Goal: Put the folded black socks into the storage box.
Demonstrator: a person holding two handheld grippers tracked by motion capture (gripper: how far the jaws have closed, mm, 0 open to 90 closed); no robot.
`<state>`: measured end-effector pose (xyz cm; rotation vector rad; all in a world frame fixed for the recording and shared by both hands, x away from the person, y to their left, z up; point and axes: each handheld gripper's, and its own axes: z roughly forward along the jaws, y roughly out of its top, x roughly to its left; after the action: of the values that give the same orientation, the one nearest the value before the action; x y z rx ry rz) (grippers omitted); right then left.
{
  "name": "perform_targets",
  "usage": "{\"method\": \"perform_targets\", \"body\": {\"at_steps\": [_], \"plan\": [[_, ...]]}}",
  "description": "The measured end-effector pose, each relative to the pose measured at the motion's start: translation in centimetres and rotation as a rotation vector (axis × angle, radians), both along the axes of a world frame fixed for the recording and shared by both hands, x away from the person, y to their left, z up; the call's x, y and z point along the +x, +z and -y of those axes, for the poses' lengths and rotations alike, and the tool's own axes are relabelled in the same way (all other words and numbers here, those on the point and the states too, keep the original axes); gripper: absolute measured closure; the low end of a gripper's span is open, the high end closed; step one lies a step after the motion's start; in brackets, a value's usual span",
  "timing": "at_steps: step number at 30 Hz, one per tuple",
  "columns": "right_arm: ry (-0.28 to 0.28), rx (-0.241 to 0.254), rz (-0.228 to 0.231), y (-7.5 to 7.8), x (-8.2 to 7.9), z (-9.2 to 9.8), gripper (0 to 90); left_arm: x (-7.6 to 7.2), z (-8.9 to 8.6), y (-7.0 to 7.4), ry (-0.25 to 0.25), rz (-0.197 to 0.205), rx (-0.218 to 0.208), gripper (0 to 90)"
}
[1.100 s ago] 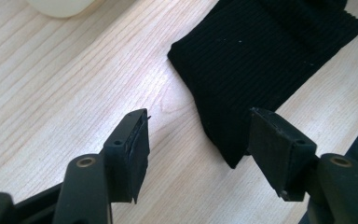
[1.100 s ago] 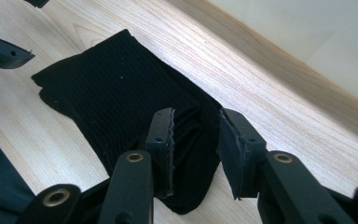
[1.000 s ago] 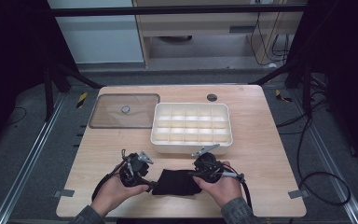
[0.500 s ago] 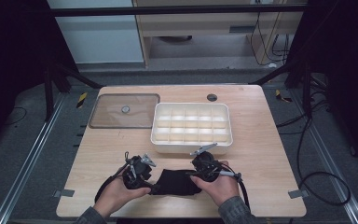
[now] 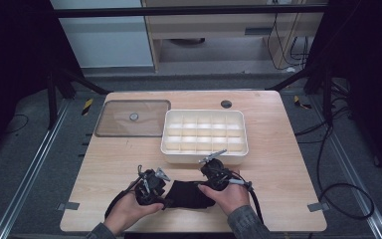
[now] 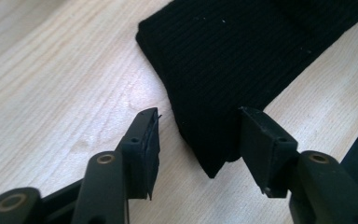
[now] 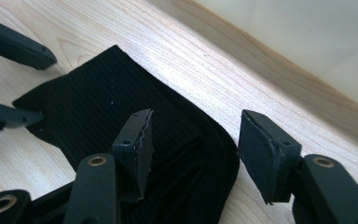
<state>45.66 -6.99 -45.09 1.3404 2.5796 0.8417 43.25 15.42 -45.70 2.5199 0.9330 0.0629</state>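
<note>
Plywood table (image 5: 288, 164) takes up most of what I can see from here, pale wood resting on a metal frame. At about twelve o'clock from the person's hands sits a white compartment tray (image 5: 205, 135), divided into small cells, and at about ten o'clock lies a clear lid (image 5: 114, 122) flat on the wood, well apart from the tray's left wall. A small dark round hole (image 5: 226, 104) marks the table beyond the tray, near one o'clock.

Near the six o'clock edge, between the two hands, lies a black knitted cloth (image 5: 188, 194), folded and flat on the table, just in front of the tray. In the left gripper view its ribbed weave shows clearly (image 6: 242, 60), with one pointed corner reaching down between the jaws.

Left gripper (image 6: 198, 147) sits at the cloth's nine o'clock end. Its jaws have just been closing, yet they stand parted around that corner; one pad looks to be against the cloth's edge, the other is clear of it, so nothing is pinched.

Right gripper (image 7: 193, 144) sits at the cloth's three o'clock end, close to the tray's front wall. Its jaws have just been opening and stand apart over the rounded fold of the cloth (image 7: 121, 107), whose thick edge runs between them without being squeezed.
</note>
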Motion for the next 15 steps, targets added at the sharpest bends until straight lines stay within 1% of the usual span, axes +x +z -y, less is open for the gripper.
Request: {"method": "perform_targets", "body": {"at_steps": [4, 5, 7, 8, 11, 15], "plan": [[0.001, -0.01, 0.0, -0.1, -0.1, 0.2, 47.9, 0.0, -0.7, 0.3, 0.012, 0.006, -0.008, 51.7], [0.002, -0.018, -0.008, -0.3, -0.2, 0.3, 49.0, 0.1, -0.8, 0.3, 0.016, 0.005, -0.004, 52.9], [0.0, -0.016, -0.012, -0.3, -0.2, 0.3, 49.5, 0.2, -0.9, 0.0, 0.02, -0.002, -0.002, 53.5], [0.006, -0.018, -0.013, -0.5, -0.3, 0.4, 51.0, 0.3, -0.9, -0.1, 0.02, -0.004, 0.0, 55.2], [0.011, -0.023, -0.02, -0.7, -0.5, 0.5, 52.0, 0.4, -0.8, -0.6, 0.015, -0.015, 0.005, 56.4], [0.011, -0.024, -0.028, -0.8, -0.7, 0.8, 53.4, 0.4, -0.5, -0.8, 0.003, -0.017, 0.007, 59.4]]}}
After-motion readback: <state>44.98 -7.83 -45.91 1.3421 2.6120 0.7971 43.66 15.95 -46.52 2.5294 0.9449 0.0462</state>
